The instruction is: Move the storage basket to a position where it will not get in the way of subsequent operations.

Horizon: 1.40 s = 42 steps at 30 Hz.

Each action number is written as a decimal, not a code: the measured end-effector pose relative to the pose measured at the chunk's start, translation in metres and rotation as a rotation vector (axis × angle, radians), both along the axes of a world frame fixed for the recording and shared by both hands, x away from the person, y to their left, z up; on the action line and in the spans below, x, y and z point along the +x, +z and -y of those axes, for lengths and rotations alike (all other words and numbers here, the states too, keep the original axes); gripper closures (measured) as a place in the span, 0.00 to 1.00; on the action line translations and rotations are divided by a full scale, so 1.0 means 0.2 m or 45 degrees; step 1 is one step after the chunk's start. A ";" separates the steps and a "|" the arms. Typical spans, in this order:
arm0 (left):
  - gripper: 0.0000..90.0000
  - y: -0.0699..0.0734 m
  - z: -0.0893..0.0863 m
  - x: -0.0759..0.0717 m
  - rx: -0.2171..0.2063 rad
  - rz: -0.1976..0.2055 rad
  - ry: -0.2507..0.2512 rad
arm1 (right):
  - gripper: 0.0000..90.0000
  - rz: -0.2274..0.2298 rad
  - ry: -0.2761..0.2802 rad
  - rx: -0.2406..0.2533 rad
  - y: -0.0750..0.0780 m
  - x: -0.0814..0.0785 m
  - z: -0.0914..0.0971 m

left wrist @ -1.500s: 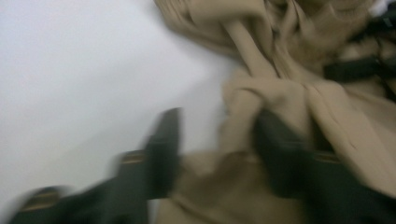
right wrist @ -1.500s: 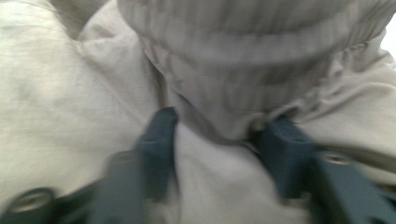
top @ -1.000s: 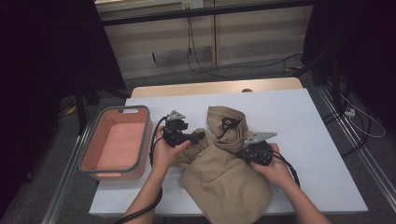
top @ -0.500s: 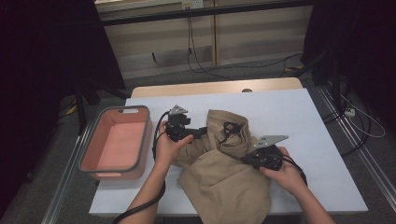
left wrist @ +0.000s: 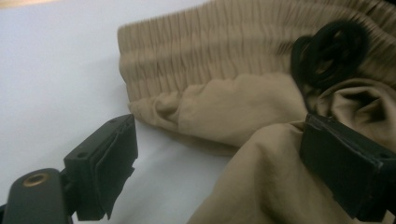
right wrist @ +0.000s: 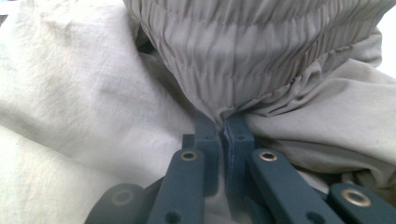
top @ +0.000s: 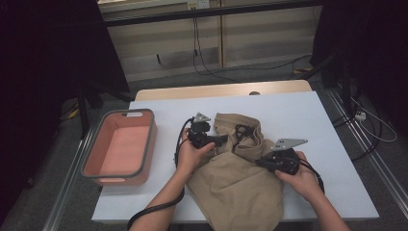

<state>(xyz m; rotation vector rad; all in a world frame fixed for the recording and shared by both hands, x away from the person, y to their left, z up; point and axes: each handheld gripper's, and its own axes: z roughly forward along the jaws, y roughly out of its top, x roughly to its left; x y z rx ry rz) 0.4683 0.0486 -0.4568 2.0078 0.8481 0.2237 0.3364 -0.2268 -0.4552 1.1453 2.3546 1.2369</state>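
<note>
The right gripper [right wrist: 223,128] is clenched on a fold of the tan trousers [top: 235,183], just below the gathered waistband [right wrist: 261,51], so that the bunched cloth is pinned and kept from sliding while the other side is worked. The left gripper [left wrist: 219,154] is released: its jaws have just been opening and now stand wide, one pad [left wrist: 114,163] over bare table, the other against a loose fold, with nothing pressed between them. It is judged that this gripper is being lined up for a fresh hold on the near corner of the waistband [left wrist: 140,109]. The trousers are seen lying crumpled across the middle of the white table [top: 308,115], the waistband turned away from the person and the legs hanging over the near edge. The fabric is thin, matte and softly creased; the waistband is ribbed by dense elastic shirring, and a black drawstring [left wrist: 334,53] is coiled in loops on it. To the left of the garment, well apart from it, a shallow rectangular pink bin [top: 91,163] with a grey rim and rounded corners is set.
</note>
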 end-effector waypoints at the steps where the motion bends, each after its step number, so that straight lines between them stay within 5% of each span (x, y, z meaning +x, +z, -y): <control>1: 0.13 -0.02 0.01 0.00 0.006 0.002 -0.013 | 0.96 0.004 -0.001 0.000 0.00 0.00 0.00; 7: 0.28 -0.05 0.04 0.01 0.000 -0.075 -0.086 | 0.94 0.005 -0.025 0.008 -0.01 -0.01 0.00; 10: 0.46 -0.05 0.07 -0.01 0.034 -0.087 -0.113 | 0.94 0.006 -0.031 0.014 -0.01 -0.01 0.01; 14: 0.80 -0.05 0.09 -0.03 0.003 -0.142 -0.153 | 0.93 0.008 -0.050 0.023 -0.01 -0.01 0.01; 17: 0.90 -0.03 0.09 -0.04 0.026 -0.154 -0.164 | 0.94 0.016 -0.059 0.028 -0.01 -0.01 0.01; 25: 0.94 0.03 0.00 -0.13 0.129 -0.159 -0.156 | 0.96 0.029 -0.081 0.074 0.01 0.02 0.01; 37: 0.94 0.14 -0.30 -0.26 0.159 -0.138 -0.024 | 0.99 0.103 -0.028 0.113 0.05 0.16 -0.19; 42: 0.94 0.16 -0.36 -0.30 0.165 -0.122 -0.013 | 0.98 0.103 0.002 0.113 0.06 0.19 -0.24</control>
